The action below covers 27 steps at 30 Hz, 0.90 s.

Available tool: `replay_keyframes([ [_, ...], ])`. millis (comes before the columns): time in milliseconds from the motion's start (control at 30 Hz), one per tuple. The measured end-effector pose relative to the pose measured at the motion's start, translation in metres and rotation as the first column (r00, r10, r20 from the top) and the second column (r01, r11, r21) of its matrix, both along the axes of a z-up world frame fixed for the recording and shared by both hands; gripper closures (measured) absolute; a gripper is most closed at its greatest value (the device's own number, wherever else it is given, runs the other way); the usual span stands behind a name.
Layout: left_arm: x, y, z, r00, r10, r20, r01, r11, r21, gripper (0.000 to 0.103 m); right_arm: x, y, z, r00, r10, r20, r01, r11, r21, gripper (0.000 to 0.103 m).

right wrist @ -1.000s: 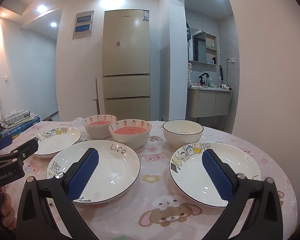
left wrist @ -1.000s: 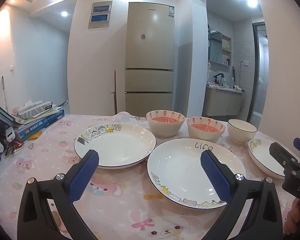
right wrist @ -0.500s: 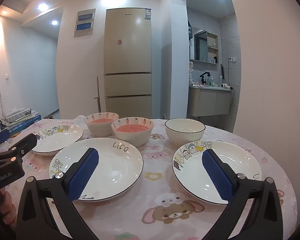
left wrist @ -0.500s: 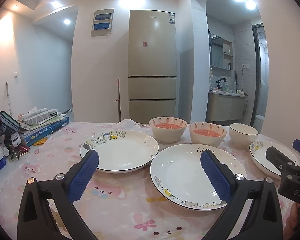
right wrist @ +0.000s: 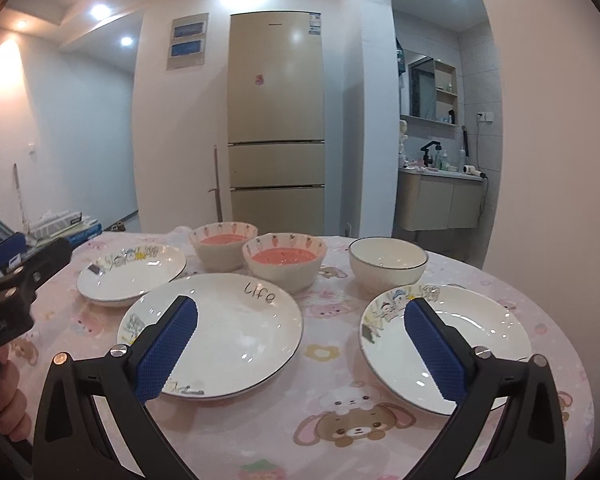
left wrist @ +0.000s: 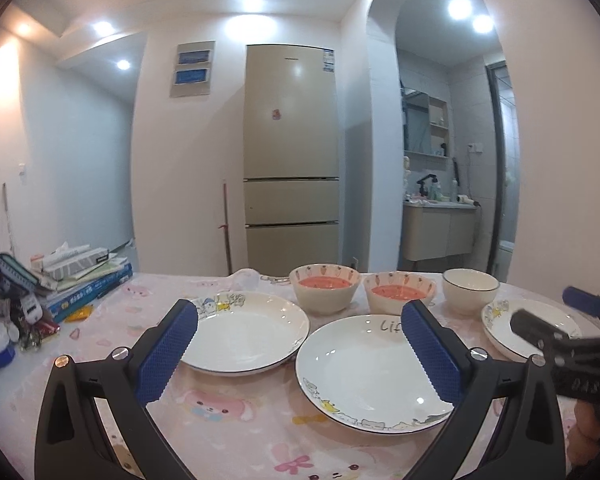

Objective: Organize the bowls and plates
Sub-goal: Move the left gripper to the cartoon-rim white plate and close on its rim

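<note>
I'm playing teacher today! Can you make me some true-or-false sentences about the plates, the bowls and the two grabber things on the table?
1. Three plates lie on the table. True: the left plate, the "Life" plate and the right plate.
2. All three bowls are pink inside. False: two carrot bowls are pink inside; the plain bowl is white.
3. The left gripper holds a plate. False: it is open and holds nothing.
4. The right gripper is open. True.
5. The plates are stacked. False: each lies apart on the cloth.
</note>
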<state>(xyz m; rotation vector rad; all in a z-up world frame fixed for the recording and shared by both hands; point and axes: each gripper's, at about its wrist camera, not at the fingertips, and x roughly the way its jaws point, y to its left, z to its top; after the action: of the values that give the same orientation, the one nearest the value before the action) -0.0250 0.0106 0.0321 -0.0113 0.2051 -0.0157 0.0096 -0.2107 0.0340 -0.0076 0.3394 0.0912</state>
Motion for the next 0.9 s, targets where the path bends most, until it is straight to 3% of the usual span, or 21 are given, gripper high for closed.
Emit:
replay_keyframes([
  [100,-0.002,0.000,0.021,0.998,-0.065,0.006,0.065,0.998,-0.022,0.000,-0.004,-0.010,0.024,1.000,0.001,0.031,-0.002,0.999,0.038,0.000],
  [267,-0.011,-0.004,0.058,0.993,-0.063,0.097,0.066,0.997,-0.028,0.000,-0.015,-0.017,0.074,0.991,0.023,0.132,-0.034,0.996,0.085,0.000],
  [367,-0.001,-0.010,0.079,0.987,-0.140,0.073,0.142,0.990,-0.021,0.000,-0.017,-0.015,0.094,0.980,-0.003,0.200,-0.020,0.993,0.113,0.000],
  [433,0.005,-0.011,0.088,0.990,-0.122,0.074,0.125,0.992,-0.031,0.000,-0.016,-0.015,0.100,0.972,-0.007,0.235,-0.026,0.990,0.139,0.000],
  [633,0.032,0.001,0.082,0.996,-0.059,0.061,0.063,0.996,-0.069,0.000,0.012,-0.004,0.096,0.973,0.011,0.230,-0.040,0.992,0.121,0.000],
  [900,0.072,0.010,0.036,0.990,-0.073,-0.117,0.058,0.991,-0.124,0.000,0.055,0.008,0.050,0.997,0.009,0.074,-0.013,0.999,0.053,0.000],
])
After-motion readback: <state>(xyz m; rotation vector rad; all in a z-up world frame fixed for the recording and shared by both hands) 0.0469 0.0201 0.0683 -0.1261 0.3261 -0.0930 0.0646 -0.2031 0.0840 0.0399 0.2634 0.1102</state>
